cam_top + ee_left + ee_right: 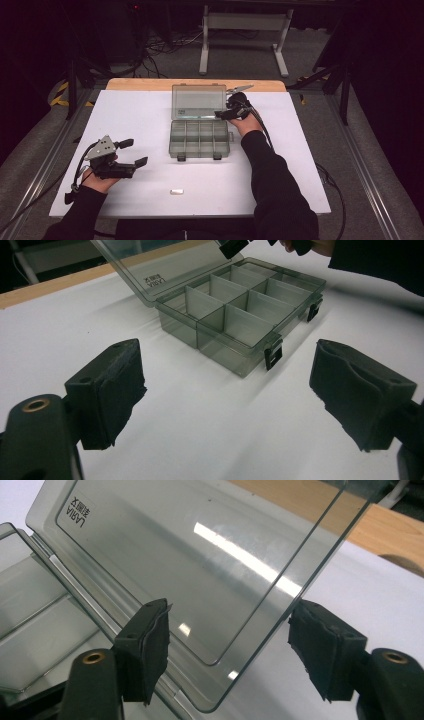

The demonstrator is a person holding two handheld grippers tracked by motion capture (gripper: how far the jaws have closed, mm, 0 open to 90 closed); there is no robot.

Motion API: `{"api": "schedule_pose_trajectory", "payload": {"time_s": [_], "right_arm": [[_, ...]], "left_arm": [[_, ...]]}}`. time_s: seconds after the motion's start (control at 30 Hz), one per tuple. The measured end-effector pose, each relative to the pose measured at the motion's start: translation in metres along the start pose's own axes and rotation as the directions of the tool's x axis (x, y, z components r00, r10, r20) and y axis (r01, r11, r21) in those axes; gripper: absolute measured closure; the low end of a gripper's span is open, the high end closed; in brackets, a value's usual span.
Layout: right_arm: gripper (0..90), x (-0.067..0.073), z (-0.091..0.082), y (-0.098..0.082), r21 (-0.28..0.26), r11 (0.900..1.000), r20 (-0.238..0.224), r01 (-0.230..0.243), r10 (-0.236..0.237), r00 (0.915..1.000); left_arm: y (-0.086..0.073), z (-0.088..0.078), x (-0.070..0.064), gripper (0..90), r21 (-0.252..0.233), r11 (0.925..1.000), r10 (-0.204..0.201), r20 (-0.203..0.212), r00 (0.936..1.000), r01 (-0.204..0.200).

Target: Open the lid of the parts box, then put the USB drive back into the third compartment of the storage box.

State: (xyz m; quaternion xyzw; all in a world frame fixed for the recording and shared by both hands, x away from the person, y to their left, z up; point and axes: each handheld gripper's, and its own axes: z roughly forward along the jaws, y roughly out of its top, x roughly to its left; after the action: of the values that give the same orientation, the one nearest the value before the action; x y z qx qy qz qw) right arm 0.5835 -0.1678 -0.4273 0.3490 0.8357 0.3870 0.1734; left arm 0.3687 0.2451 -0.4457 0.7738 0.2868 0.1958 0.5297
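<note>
A clear smoke-grey compartment box (199,139) sat open near the middle of a white table (140,115), its lid (198,101) raised and leaning toward the far edge. In the high view the box showed 2 rows of 4 empty compartments, with 2 dark latches (181,157) on the wall facing the person.

The right gripper (226,113), held in a hand (246,125) at the end of a dark sleeve (272,185), was at the right edge of the lid, close to the hinge. In the right gripper view its 2 black jaws stood apart on either side of the lid's near corner (235,645); one pad (150,645) was in front of the lid's inner face and the other pad (320,650) was at its outer edge. Whether either pad touched the plastic could not be told, and no squeezing of the lid was visible.

The left gripper (134,152) lay low over the table at the near left, well apart from the box, its jaws spread wide with nothing between them. The left gripper view looked across bare tabletop between those 2 pads (112,390) toward the box's latched front corner (272,352).

A small pale oblong object (176,191) lay on the table near the front edge, apart from both grippers.
</note>
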Motion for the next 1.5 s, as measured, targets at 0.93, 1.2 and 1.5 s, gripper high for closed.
{"api": "schedule_pose_trajectory", "payload": {"time_s": [0.93,1.2,1.5], "right_arm": [[29.8,0.004,-0.013,0.0,0.028,0.999,-0.047,-0.018,0.019,0.9987],[27.3,0.021,-0.044,0.006,-0.047,0.998,-0.074,0.039,-0.042,0.9964],[23.8,0.059,-0.071,0.005,-0.108,0.986,-0.128,0.125,-0.139,0.9819]], "left_arm": [[0.001,-0.001,0.003,14.6,-0.012,0.9998,-0.016,0.006,0.9998,0.016],[0.002,-0.002,0.004,14.4,-0.018,0.9998,-0.013,0.003,0.9999,0.013],[0.001,-0.005,0.006,14.3,-0.027,0.9995,-0.017,0.004,0.9998,0.018]]}}
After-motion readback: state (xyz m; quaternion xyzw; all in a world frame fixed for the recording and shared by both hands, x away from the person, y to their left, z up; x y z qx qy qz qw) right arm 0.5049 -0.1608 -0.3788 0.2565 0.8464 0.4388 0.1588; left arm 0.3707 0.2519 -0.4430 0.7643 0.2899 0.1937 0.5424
